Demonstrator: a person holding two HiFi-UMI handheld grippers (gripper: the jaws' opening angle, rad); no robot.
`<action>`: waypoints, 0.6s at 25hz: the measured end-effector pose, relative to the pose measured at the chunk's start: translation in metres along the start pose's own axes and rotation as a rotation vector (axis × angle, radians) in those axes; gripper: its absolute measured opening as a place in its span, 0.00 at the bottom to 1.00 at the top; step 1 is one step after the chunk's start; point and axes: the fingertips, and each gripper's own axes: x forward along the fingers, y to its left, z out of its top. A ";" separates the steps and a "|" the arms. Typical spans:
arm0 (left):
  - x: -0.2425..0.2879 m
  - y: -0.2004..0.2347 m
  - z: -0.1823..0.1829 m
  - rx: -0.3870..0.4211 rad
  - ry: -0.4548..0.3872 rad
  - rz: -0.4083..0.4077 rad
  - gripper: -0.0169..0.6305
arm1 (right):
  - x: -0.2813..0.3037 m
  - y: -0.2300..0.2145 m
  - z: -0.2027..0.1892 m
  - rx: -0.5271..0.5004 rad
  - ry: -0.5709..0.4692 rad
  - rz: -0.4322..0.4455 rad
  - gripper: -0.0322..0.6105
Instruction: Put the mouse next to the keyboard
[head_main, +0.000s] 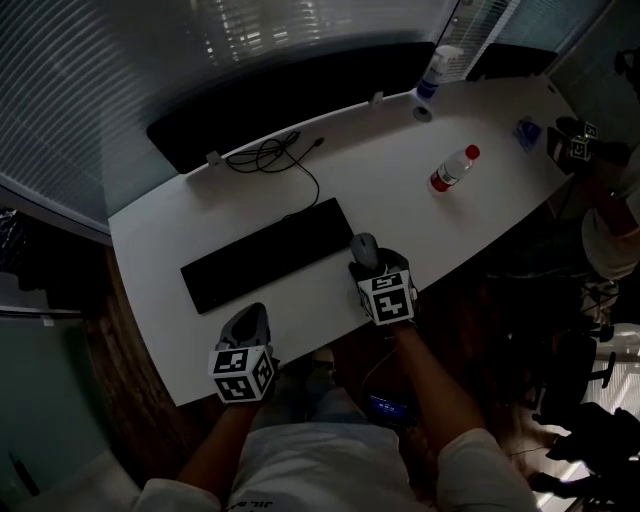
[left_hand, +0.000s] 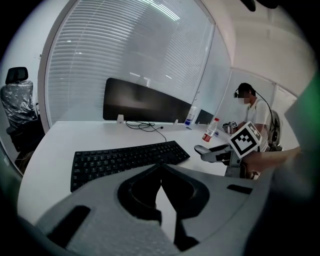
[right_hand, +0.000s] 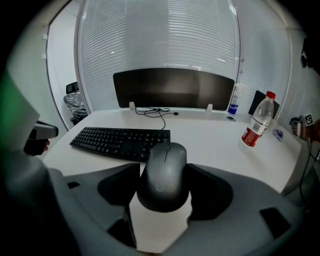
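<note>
A grey mouse (head_main: 364, 248) (right_hand: 165, 170) sits between the jaws of my right gripper (head_main: 366, 264) (right_hand: 164, 176), which is shut on its sides. It hangs just off the right end of the black keyboard (head_main: 265, 255) (right_hand: 120, 142), near the white table's front edge (head_main: 300, 345). The left gripper view shows the mouse (left_hand: 202, 149) held a little above the tabletop, right of the keyboard (left_hand: 125, 159). My left gripper (head_main: 245, 325) (left_hand: 160, 170) hovers over the front edge, in front of the keyboard's left half. Its fingertips meet with nothing between them.
A red-capped water bottle (head_main: 453, 168) lies right of centre and a spray bottle (head_main: 438, 70) stands at the back. A loose black cable (head_main: 275, 155) lies behind the keyboard, in front of a dark panel (head_main: 290, 100). Another person (head_main: 610, 220) stands at the far right.
</note>
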 end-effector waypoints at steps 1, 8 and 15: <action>0.001 0.000 -0.001 0.000 0.002 -0.001 0.03 | 0.005 -0.006 -0.002 -0.004 0.008 0.002 0.52; 0.015 -0.005 -0.010 0.003 0.021 0.007 0.03 | 0.039 -0.042 -0.014 -0.008 0.041 -0.002 0.52; 0.058 -0.013 -0.010 0.007 0.036 0.035 0.04 | 0.061 -0.060 -0.010 -0.007 0.040 0.018 0.52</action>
